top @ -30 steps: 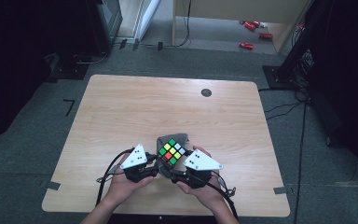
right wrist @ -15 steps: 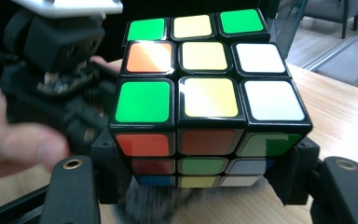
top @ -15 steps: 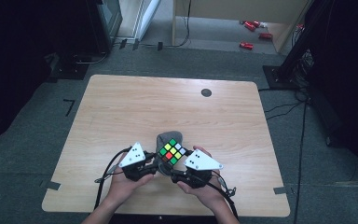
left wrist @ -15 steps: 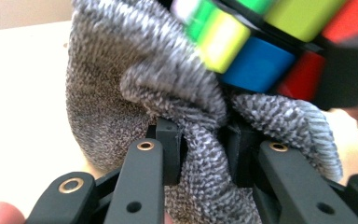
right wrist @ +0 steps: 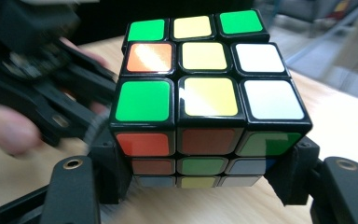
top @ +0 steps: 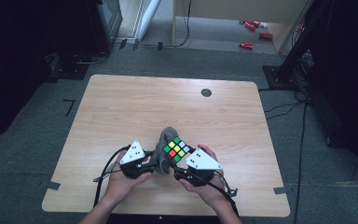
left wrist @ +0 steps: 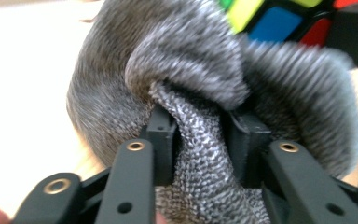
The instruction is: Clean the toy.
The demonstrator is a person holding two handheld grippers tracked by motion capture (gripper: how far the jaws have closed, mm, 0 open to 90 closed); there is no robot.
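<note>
A scrambled puzzle cube [right wrist: 205, 100] is held clamped between the jaws of the right gripper [right wrist: 200, 179], just above the near middle of the wooden table [top: 121, 107]. A fold of grey knitted cloth [left wrist: 200, 154] is seen between the jaws of the left gripper [left wrist: 198, 135], which have just been opening, though the pads are still pressed against the fabric. The cloth is bunched directly against the cube's left flank, between the two grippers, so the wiping hand is judged to be the left, with the cube lying ahead and to its right.
</note>
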